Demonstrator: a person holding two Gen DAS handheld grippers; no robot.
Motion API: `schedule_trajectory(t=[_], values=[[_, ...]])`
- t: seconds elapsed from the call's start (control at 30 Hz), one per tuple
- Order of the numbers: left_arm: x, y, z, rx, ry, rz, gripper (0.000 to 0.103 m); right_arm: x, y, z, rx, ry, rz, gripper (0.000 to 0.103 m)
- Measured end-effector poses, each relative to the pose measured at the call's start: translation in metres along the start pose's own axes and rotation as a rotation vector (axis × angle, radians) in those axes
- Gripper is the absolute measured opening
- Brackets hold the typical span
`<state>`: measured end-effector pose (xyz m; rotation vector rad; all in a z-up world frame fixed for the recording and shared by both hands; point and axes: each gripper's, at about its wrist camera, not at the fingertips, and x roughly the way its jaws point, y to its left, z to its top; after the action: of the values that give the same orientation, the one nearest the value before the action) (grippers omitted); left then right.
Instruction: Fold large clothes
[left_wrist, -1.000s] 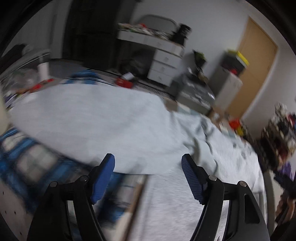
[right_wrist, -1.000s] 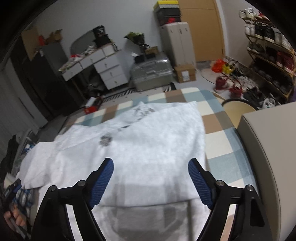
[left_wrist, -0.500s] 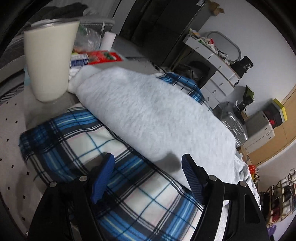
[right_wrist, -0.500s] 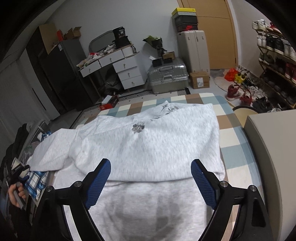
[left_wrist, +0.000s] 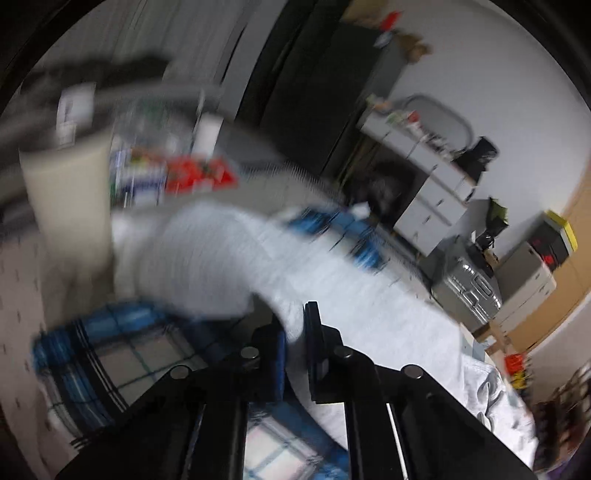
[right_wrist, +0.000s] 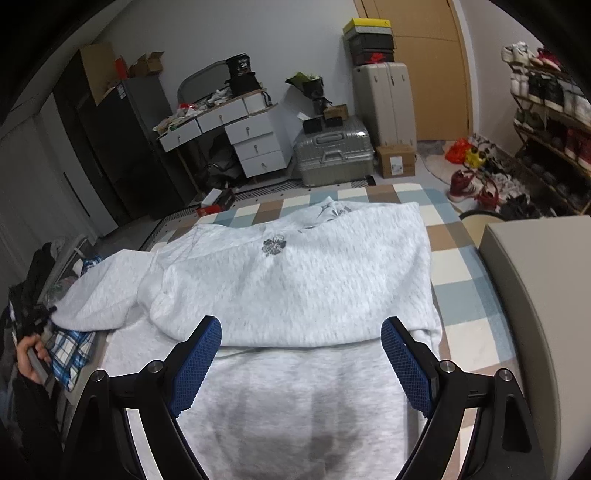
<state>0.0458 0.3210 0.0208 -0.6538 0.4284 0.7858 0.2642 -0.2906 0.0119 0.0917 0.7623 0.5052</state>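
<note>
A light grey sweatshirt (right_wrist: 295, 277) with a small flower print lies spread on the bed, its lower part folded up over the body. Its left sleeve (left_wrist: 207, 258) runs off to the bed's left side. My left gripper (left_wrist: 295, 325) is closing on the end of that sleeve, with grey fabric pinched between its pads; this view is blurred by motion. In the right wrist view, a hand (right_wrist: 27, 354) holds that gripper at the far left edge. My right gripper (right_wrist: 301, 326) hovers open above the near part of the sweatshirt, holding nothing.
A blue plaid blanket (left_wrist: 110, 354) lies under the sleeve end, beside a tall cream cup (left_wrist: 70, 206) and small packets. The checked bedspread (right_wrist: 461, 258) shows to the right of the sweatshirt. A beige box (right_wrist: 535, 314) borders the bed's right side. A silver suitcase (right_wrist: 332, 155) and drawers stand beyond.
The left gripper's jaws went from wide open over the plaid blanket to shut on the sleeve end, while the gripper swung. The right gripper drew back a little and stayed open.
</note>
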Motion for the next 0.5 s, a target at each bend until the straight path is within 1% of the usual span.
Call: schedule_trajectory(t=[0.1,0.17,0.2,0.23,0.27,0.3,0.33,0.37,0.4,0.43,0.47,0.5], values=[[-0.031,-0.049,0.0,0.132,-0.112,-0.045,0.003,-0.002,-0.001,-0.002,-0.006,0.004,0.007,0.089],[-0.053,-0.099,-0.006,0.241,-0.18,-0.104,0.003,-0.004,-0.005,-0.004,-0.001,0.004,0.005,0.089],[-0.065,-0.133,-0.012,0.301,-0.201,-0.157,0.003,-0.006,-0.006,-0.005,0.006,0.003,0.003,0.089],[-0.074,-0.158,-0.02,0.341,-0.21,-0.207,0.003,-0.008,-0.008,-0.006,0.016,0.001,0.001,0.089],[-0.083,-0.188,-0.029,0.388,-0.214,-0.272,0.003,-0.013,-0.012,-0.008,0.029,-0.002,-0.001,0.089],[-0.094,-0.228,-0.045,0.447,-0.202,-0.364,0.003,-0.016,-0.014,-0.009,0.035,-0.005,-0.003,0.089],[-0.102,-0.261,-0.062,0.503,-0.174,-0.44,0.003,-0.021,-0.018,-0.011,0.044,-0.009,-0.012,0.089],[-0.107,-0.286,-0.077,0.555,-0.137,-0.497,0.004,-0.025,-0.021,-0.013,0.051,-0.012,-0.023,0.089],[-0.111,-0.314,-0.099,0.609,-0.085,-0.566,0.012,-0.03,-0.026,-0.015,0.059,-0.013,-0.035,0.089],[-0.113,-0.34,-0.128,0.652,-0.003,-0.666,0.023,-0.035,-0.031,-0.018,0.067,-0.014,-0.046,0.089],[-0.11,-0.363,-0.163,0.721,0.121,-0.775,0.057,-0.039,-0.037,-0.021,0.077,-0.012,-0.058,0.089],[-0.106,-0.375,-0.189,0.777,0.217,-0.823,0.074,-0.042,-0.046,-0.024,0.093,-0.008,-0.075,0.089]])
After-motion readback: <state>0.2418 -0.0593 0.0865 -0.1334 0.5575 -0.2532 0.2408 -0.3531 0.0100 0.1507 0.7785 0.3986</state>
